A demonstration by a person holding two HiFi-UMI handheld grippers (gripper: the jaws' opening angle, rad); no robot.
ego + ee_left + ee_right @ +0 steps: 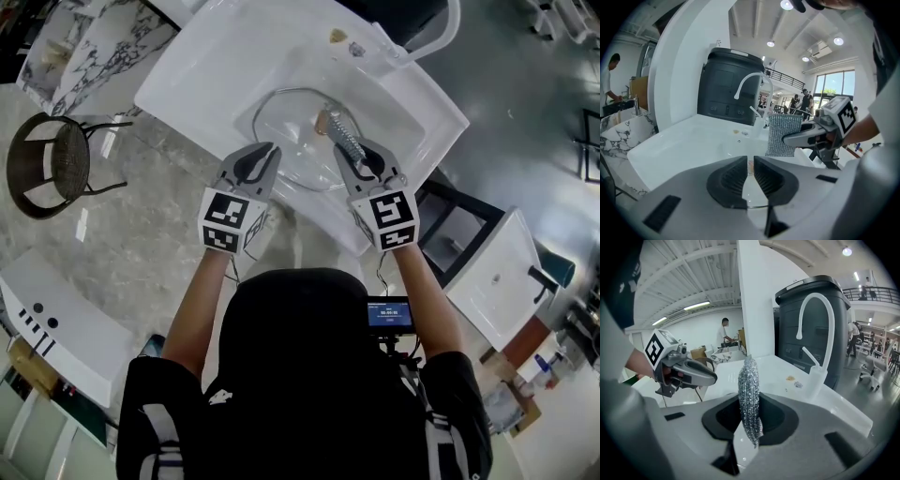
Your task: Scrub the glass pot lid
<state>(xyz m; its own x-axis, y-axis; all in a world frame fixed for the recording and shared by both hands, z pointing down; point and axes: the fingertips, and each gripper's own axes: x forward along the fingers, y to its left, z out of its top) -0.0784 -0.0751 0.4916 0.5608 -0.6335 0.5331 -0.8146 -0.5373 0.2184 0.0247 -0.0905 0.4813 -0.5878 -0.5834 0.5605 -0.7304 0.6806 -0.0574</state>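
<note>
The glass pot lid (291,131) lies in the bowl of a white sink (202,66), its knob near the middle. My right gripper (345,155) is shut on a silver mesh scrub pad (344,139), held on edge just above the lid's near right side. The pad (750,394) stands upright between the jaws in the right gripper view. My left gripper (272,150) hovers over the lid's near left rim, jaws shut with nothing between them (751,176). From the left gripper view the pad (783,135) and right gripper (811,136) show to the right.
A white curved faucet (427,42) rises at the sink's far right. A black bin (729,89) stands behind it. A wicker chair (47,164) and a marble counter (94,42) are at left, another white basin (497,272) at right. People stand in the background.
</note>
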